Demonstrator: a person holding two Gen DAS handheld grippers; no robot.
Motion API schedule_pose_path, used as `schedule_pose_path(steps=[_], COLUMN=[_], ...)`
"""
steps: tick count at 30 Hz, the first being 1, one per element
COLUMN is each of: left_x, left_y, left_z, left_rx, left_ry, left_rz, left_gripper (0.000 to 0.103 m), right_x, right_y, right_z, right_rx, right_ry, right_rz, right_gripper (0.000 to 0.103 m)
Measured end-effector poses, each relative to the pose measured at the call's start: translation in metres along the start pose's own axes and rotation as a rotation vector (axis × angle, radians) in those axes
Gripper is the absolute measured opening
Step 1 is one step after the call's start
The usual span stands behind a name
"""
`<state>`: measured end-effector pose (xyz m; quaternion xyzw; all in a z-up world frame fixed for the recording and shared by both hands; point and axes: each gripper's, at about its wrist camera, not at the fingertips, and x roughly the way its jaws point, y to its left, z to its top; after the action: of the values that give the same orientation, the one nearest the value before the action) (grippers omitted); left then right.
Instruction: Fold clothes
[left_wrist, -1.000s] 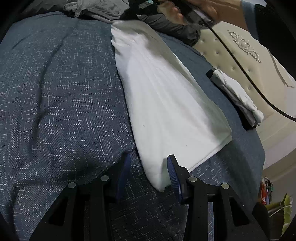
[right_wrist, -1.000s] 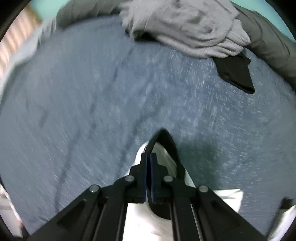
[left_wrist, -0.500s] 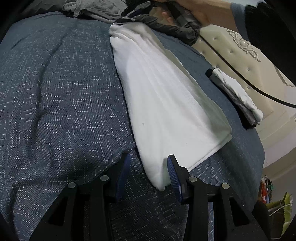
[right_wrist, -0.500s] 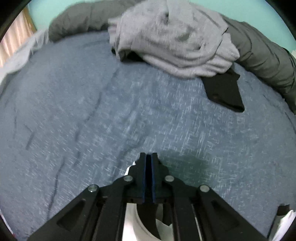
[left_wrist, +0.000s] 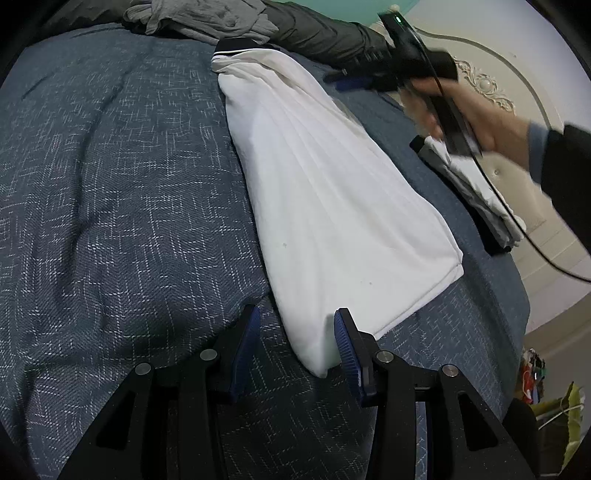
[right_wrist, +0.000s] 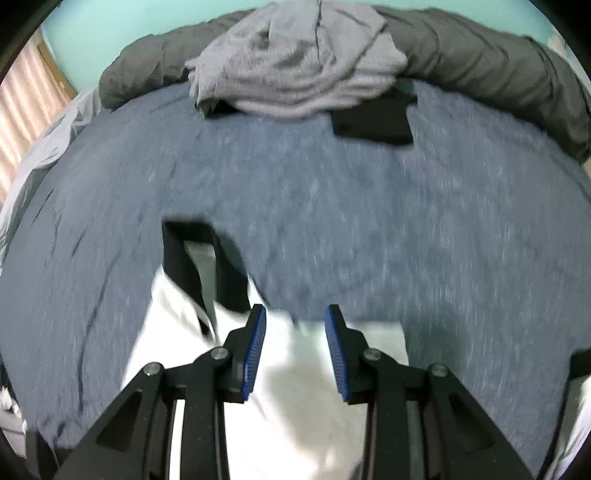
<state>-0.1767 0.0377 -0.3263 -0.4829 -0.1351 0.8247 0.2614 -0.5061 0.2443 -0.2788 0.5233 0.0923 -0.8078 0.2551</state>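
No brand, label or readable writing shows on any garment or on either tool.

On the blue-grey woven bedspread (left_wrist: 110, 192) the left tool (left_wrist: 297, 350) rests with its jaws partly apart, the near corner of the long folded white garment with a black collar (left_wrist: 332, 199) lying between the blue pads without being pinched; it looks the same as a second ago. The garment runs from that corner up the bed to its black collar (left_wrist: 236, 46), which now lies free on the bedspread, where before the right tool held it pinched. Beyond the collar sits a crumpled grey garment (right_wrist: 295, 70) against a dark grey quilted roll (right_wrist: 498, 70), with a black cloth piece (right_wrist: 373, 122) poking out beneath.

To the right, the right tool (right_wrist: 295, 332) has just been opening its jaws; they stand narrowly apart above the white fabric, gripping nothing. The person's hand (left_wrist: 465, 110) has carried it away from the collar toward a small folded white-and-black stack (left_wrist: 476, 192) at the bed's right edge, beside the cream headboard (left_wrist: 491, 85).
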Motion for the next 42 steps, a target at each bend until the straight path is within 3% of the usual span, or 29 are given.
schedule_pose_path(steps=[7,9,10,14,18,21,25,32,37,40,42], left_x=[-0.001,-0.001,-0.002,-0.002,-0.005,-0.005,-0.006,-0.009,-0.002,-0.002,-0.002], left_y=[0.001,0.001,0.001,0.002,0.006,0.006,0.007,0.011,0.004,0.005,0.006], left_z=[-0.001,-0.001,-0.001,-0.001,-0.005,-0.006,-0.006,-0.005,-0.002,-0.002,-0.002], left_rx=[0.009,0.009,0.01,0.007,0.008,0.009,0.01,0.008,0.009,0.006,0.004], left_ry=[-0.001,-0.001,-0.001,-0.002,-0.003,-0.003,-0.003,-0.002,-0.002,-0.001,-0.001], left_rz=[0.005,0.005,0.005,0.0,-0.002,-0.001,-0.001,-0.003,0.0,-0.003,-0.006], left_gripper=[0.046,0.046,0.046,0.046,0.046,0.046,0.046,0.046,0.046,0.046,0.046], right_x=[0.009,0.009,0.009,0.002,-0.015,-0.007,0.013,0.018,-0.009,-0.024,-0.023], right_y=[-0.008,-0.004,-0.002,0.0,-0.018,-0.028,-0.038,-0.044,-0.022,0.009,0.038], right_z=[-0.037,-0.042,-0.043,-0.044,-0.04,-0.042,-0.05,-0.056,-0.03,-0.008,0.011], right_rx=[0.001,-0.016,-0.023,-0.01,0.096,0.144,0.202,0.236,0.111,0.031,-0.043], right_ry=[0.009,-0.004,-0.008,-0.065,-0.172,-0.134,-0.04,-0.02,-0.139,-0.198,-0.192], right_rz=[0.052,0.072,0.073,0.052,-0.021,-0.133,-0.19,-0.173,-0.186,-0.123,-0.06], right_gripper=[0.033,0.024,0.007,0.004,0.004,0.004,0.004,0.004,0.011,0.018,0.019])
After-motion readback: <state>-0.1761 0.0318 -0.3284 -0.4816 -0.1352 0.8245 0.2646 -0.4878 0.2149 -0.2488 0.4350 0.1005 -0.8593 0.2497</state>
